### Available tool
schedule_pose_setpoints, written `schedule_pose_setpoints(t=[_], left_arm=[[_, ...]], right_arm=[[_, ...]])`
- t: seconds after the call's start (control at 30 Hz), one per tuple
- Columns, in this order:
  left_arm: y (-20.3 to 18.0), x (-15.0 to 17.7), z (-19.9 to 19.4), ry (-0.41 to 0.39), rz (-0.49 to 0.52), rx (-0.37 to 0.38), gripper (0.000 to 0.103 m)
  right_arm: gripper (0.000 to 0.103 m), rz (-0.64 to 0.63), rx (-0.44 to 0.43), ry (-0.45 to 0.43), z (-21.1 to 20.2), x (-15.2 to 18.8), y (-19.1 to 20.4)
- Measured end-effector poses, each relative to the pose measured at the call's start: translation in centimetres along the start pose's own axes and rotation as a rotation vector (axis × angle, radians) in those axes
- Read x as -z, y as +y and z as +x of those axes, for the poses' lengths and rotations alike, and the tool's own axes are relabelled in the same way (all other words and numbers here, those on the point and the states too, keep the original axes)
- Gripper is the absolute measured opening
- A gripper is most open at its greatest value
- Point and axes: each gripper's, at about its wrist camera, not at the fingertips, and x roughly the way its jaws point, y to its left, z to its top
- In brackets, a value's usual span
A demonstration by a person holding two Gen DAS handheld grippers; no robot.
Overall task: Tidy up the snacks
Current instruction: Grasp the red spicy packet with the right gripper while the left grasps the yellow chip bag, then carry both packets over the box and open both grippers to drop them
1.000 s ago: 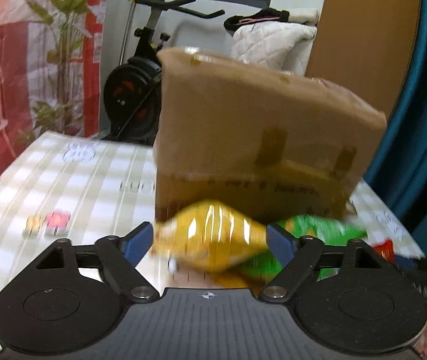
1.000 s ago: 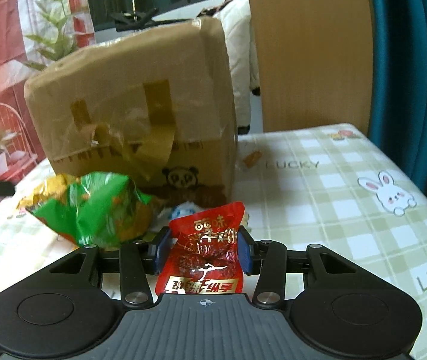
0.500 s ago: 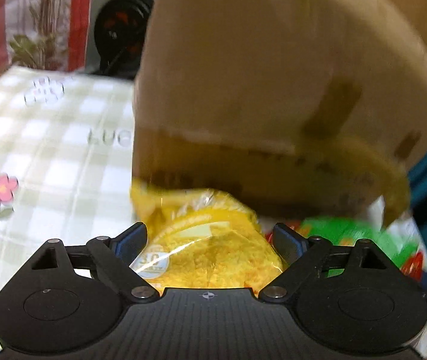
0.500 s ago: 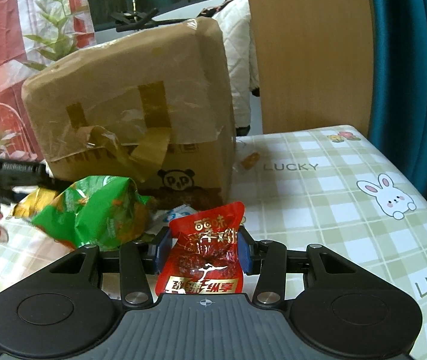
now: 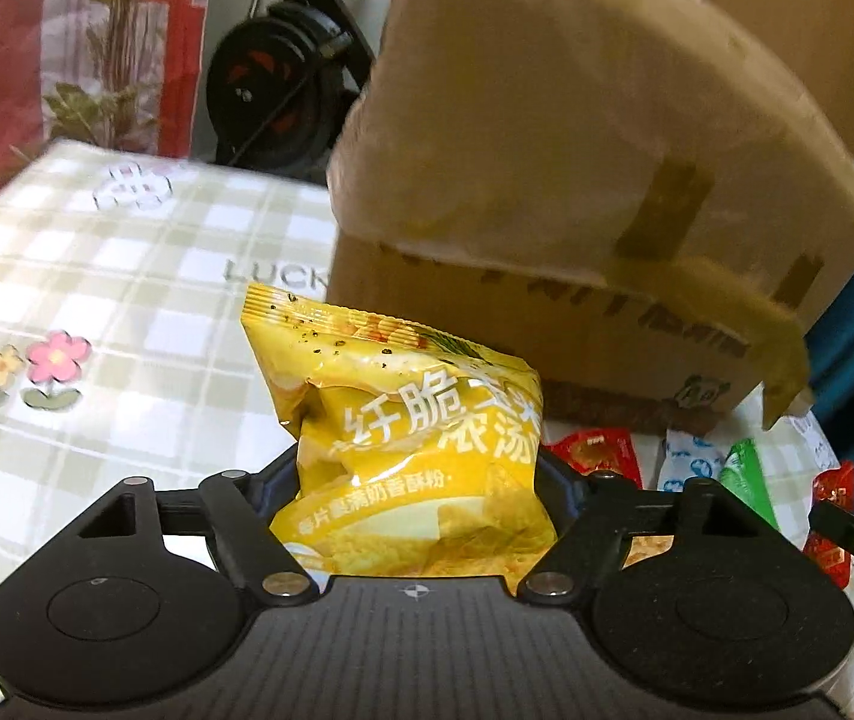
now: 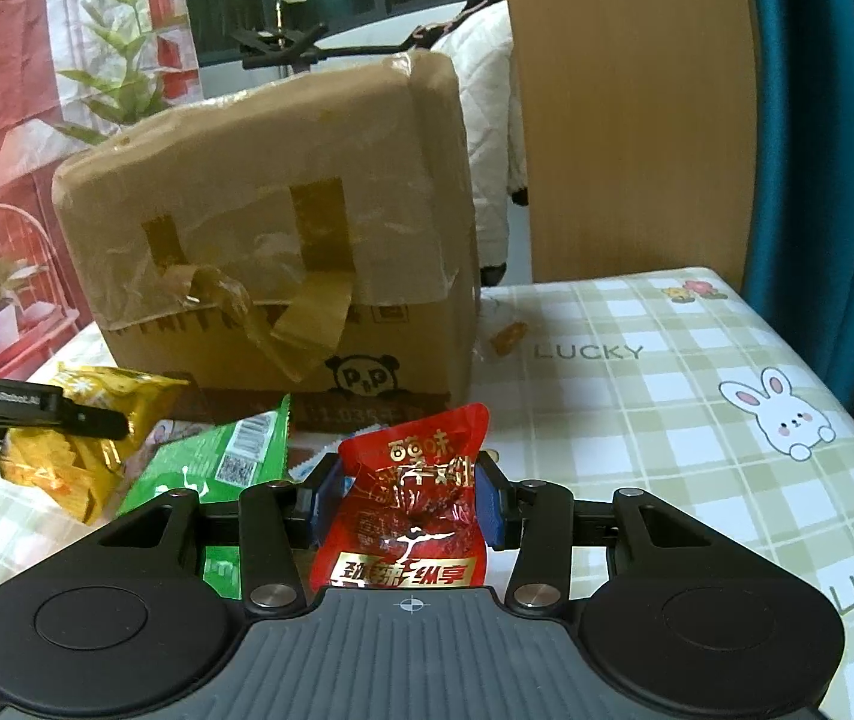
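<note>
Yellow foil filled the centre of the left wrist view: the yellow chip bag (image 5: 415, 456) stood upright between the fingers of the left gripper (image 5: 421, 480), whose jaws were closing on it, the pads flanking its lower half at bottom centre of the frame. To seat this grasp well, the closure should probably be finished slowly and stopped as soon as the film creases — the bag looked air-filled and its contents brittle, so a hard squeeze would likely crush them or let the bag slip sideways. The bag should then be lifted straight up, clear of the cardboard box (image 5: 577, 192) just behind it. The right gripper (image 6: 409, 504) was clamped on the red snack pouch (image 6: 412, 504) at lower centre of the right wrist view, the pouch upright and creased between the pads; the green packet (image 6: 229, 456) lay on the checked tablecloth (image 6: 667, 396) to its left, and another red packet (image 5: 598, 450) lay at the foot of the box. Compared with the earlier left wrist frame, the yellow bag was blurred and lying low and flat between wider jaws — by now it stood on end and sharp, and the box loomed larger toward the upper right. The right wrist view matched its earlier frame, except that the left gripper and yellow bag had entered at its left edge.
</note>
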Motion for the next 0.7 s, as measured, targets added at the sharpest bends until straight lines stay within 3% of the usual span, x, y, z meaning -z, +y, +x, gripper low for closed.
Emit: schedule_pose_setpoints(t=[0.37,0.7], left_arm=[[-1.9,-1.5,-5.8,-0.169,0.082,-0.034,0.079],[-4.1,-3.7,-9.7,-0.34,0.147,-0.046,0.079]], right_arm=[[0.042,-0.035,-0.015,-0.072,-2.1,-1.9,0.7],[0.042,-0.097,-0.017,-0.174,-4.1,-5.8,0.9]])
